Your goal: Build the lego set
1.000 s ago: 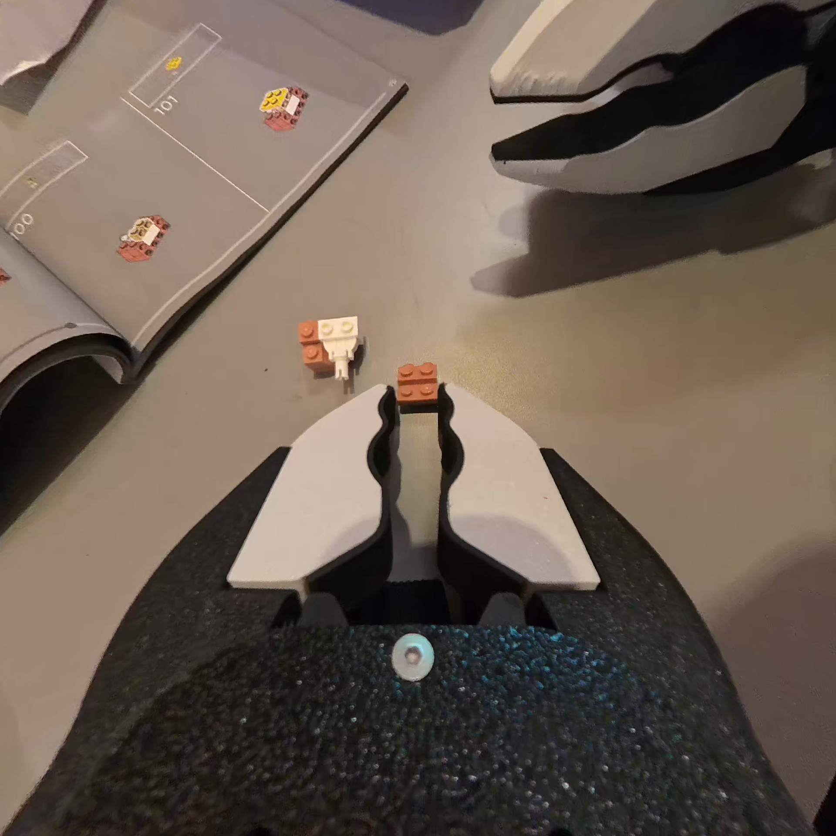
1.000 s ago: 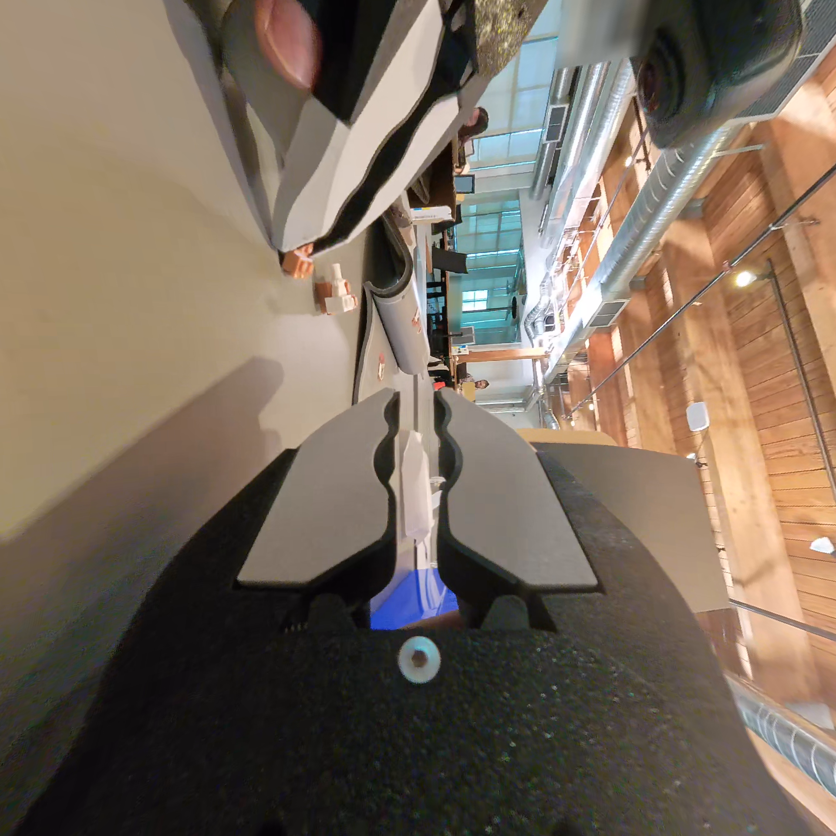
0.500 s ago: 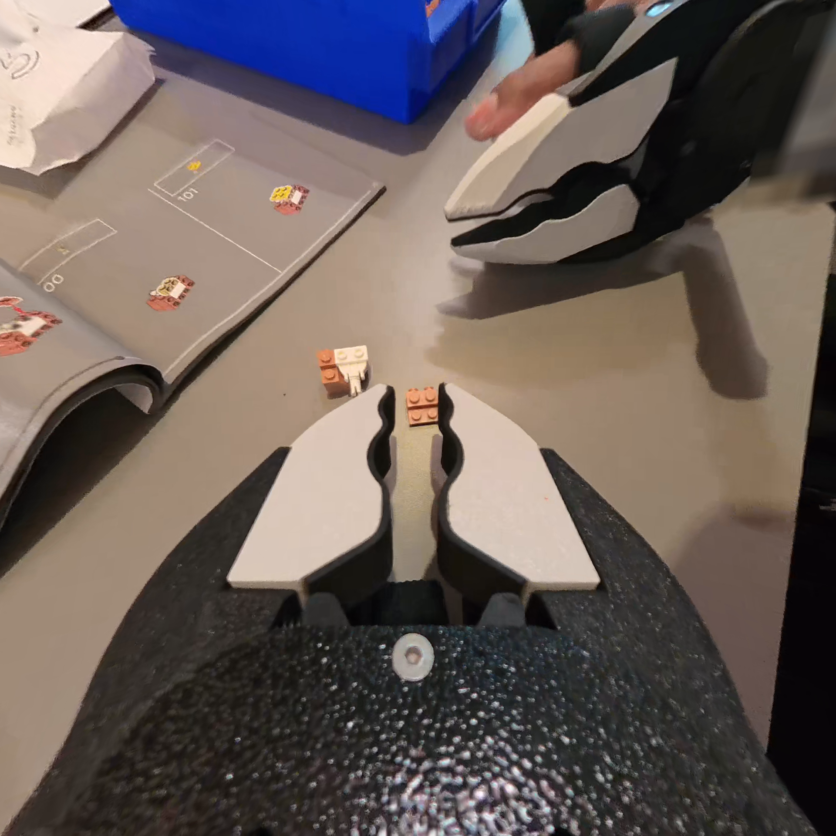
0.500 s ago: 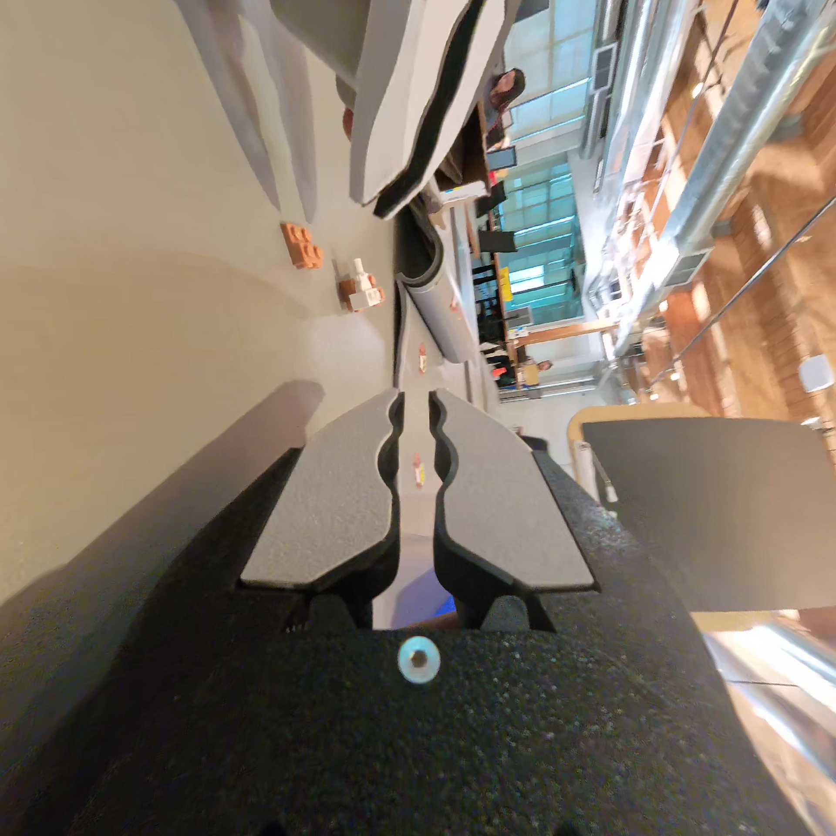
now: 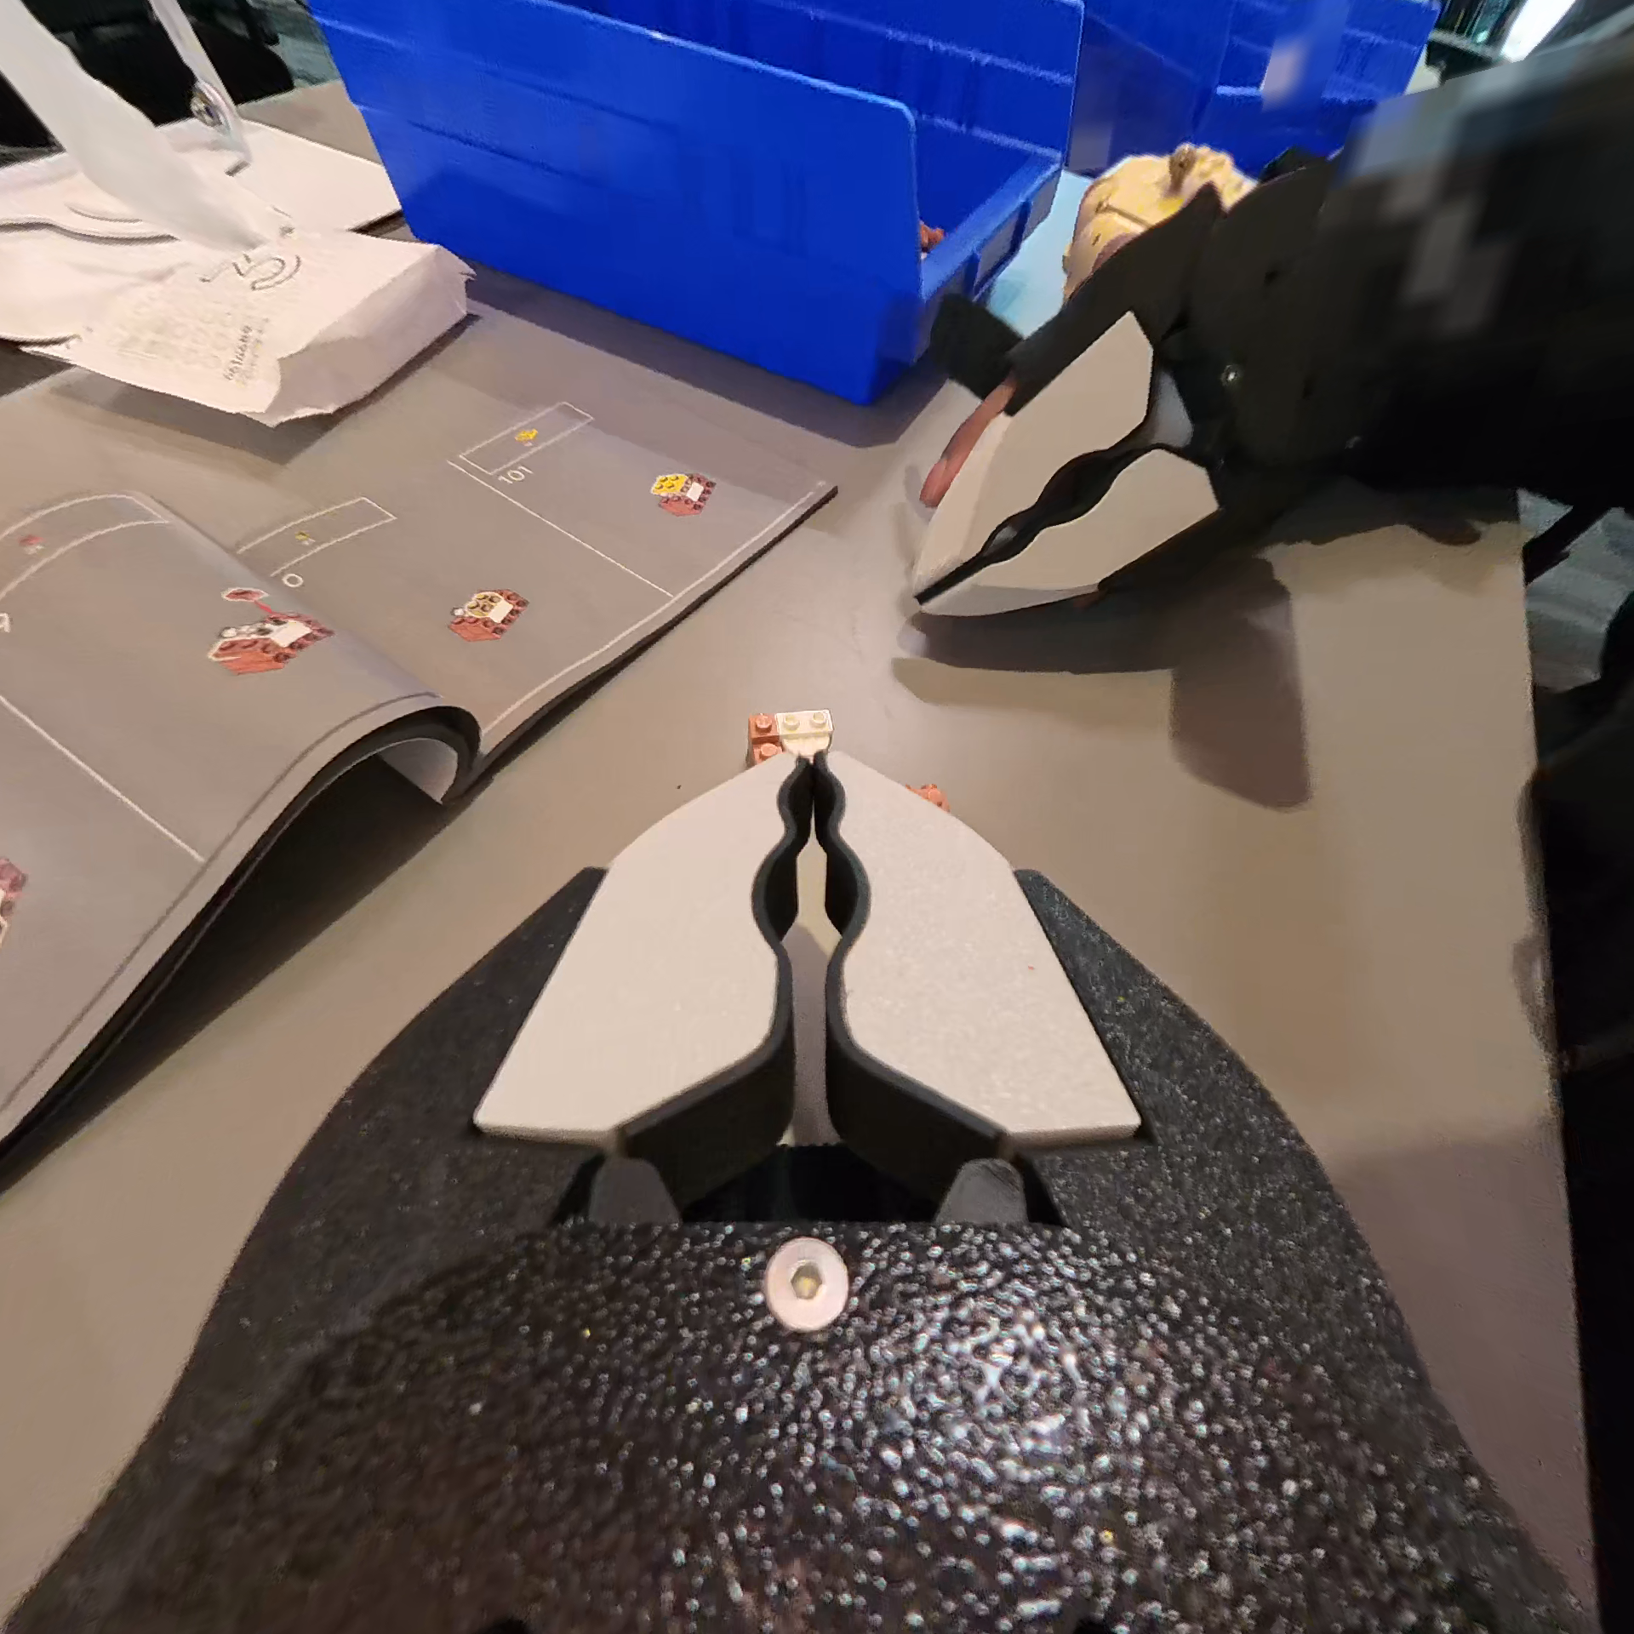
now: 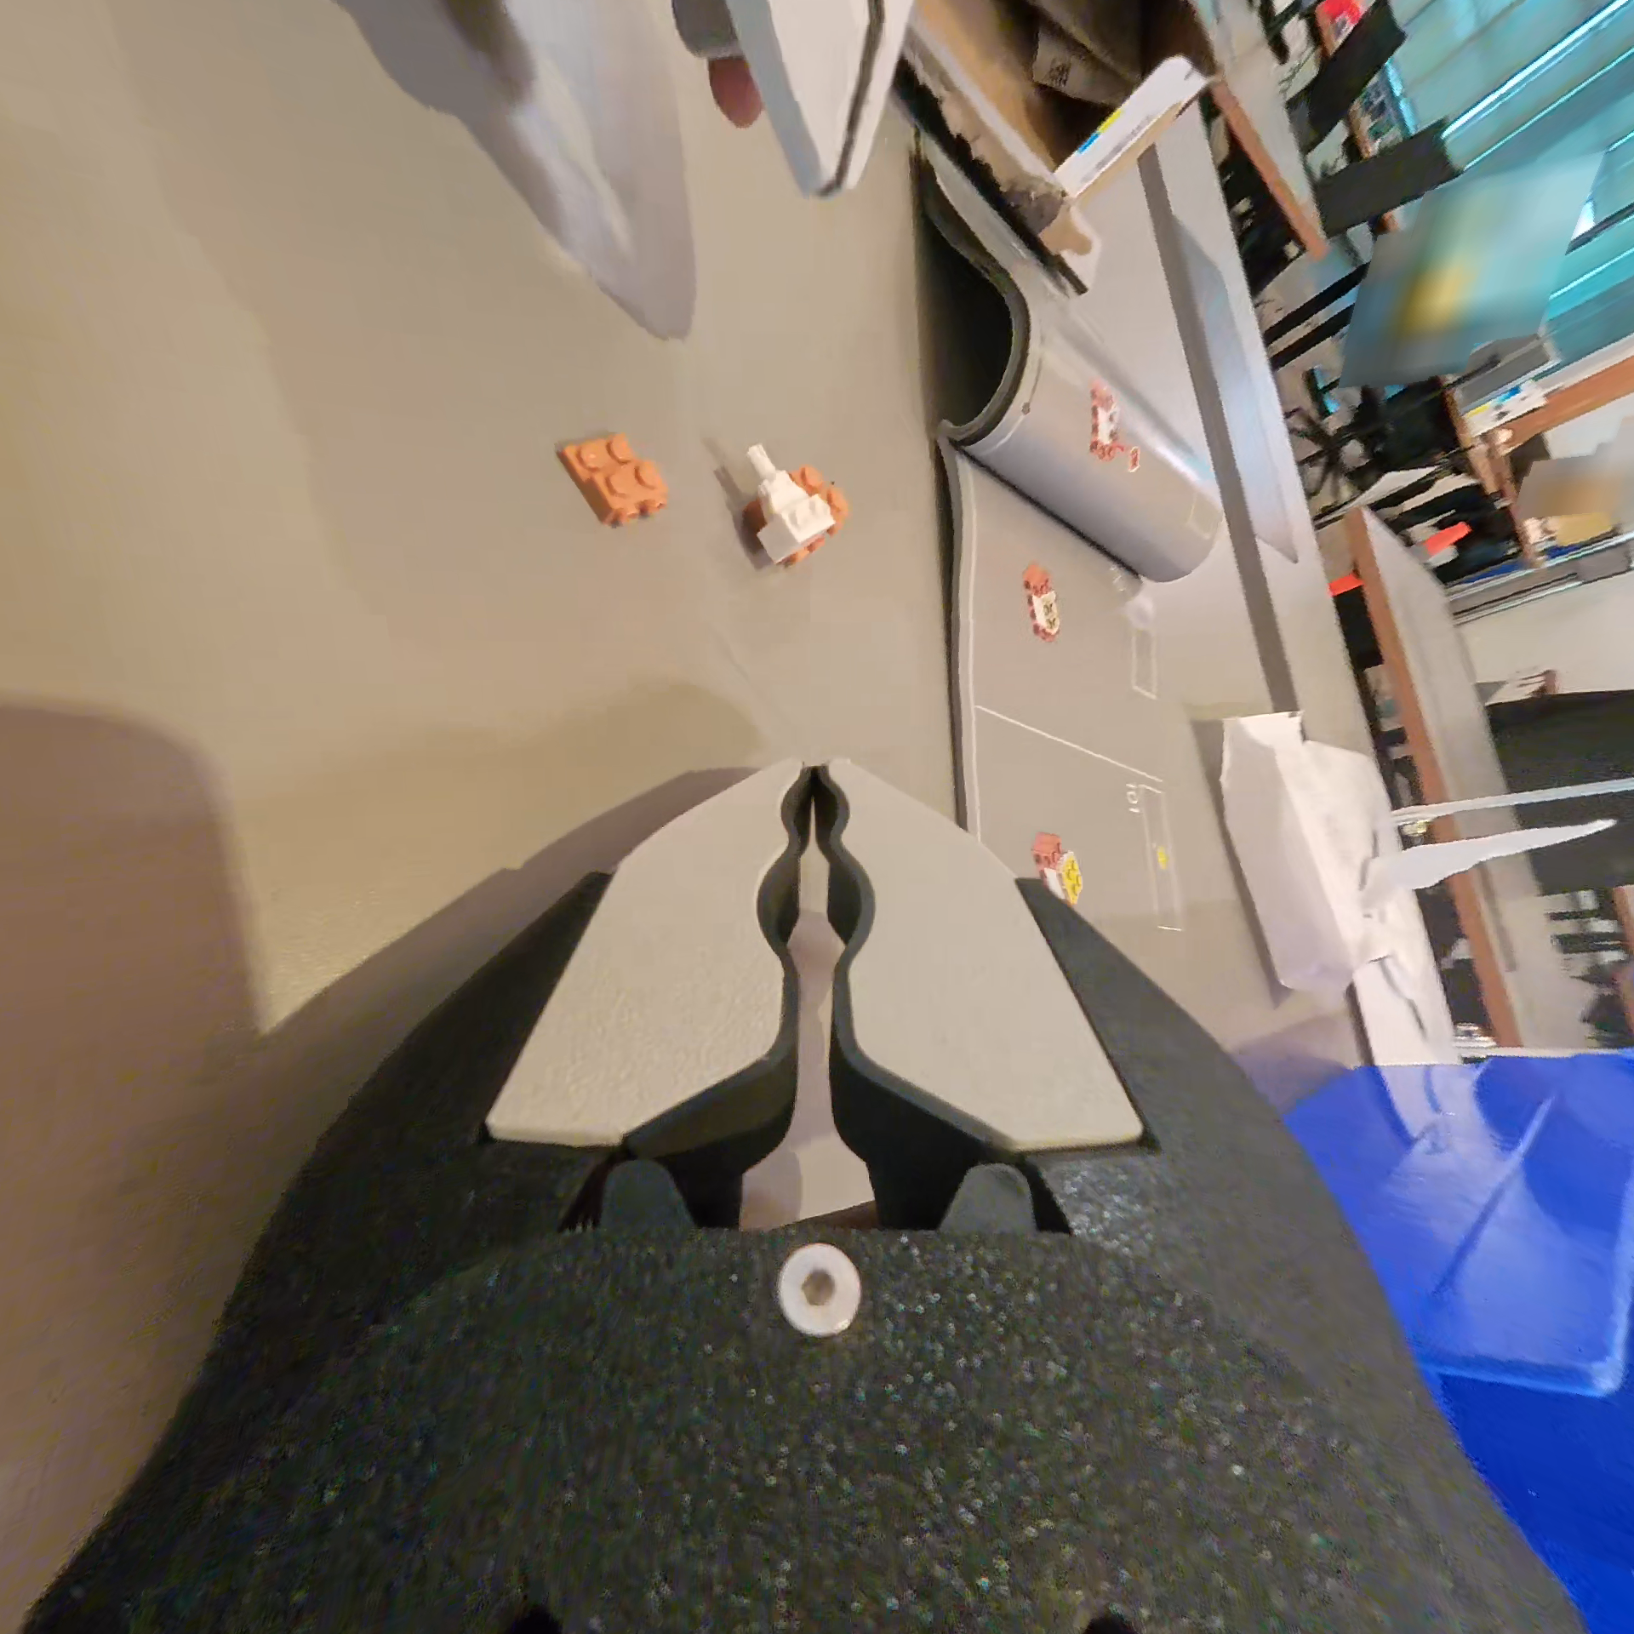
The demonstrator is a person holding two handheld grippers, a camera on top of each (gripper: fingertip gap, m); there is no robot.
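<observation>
Hand-held gripper (image 5: 812,767) pair closed, near 2 brick pieces (image 6: 610,482).

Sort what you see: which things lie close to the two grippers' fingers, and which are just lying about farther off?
Close to the fingers: left gripper and right gripper, both closed and empty; brown-and-white brick cluster; brown plate.
Lying about: open booklet; blue bin; white paper bag.

bare desk (image 5: 1105,840) on the right, open booklet (image 5: 354,619) blocking left, blue bins (image 5: 707,177) walling the far side, two small brick pieces (image 6: 707,495) mid-desk
</observation>
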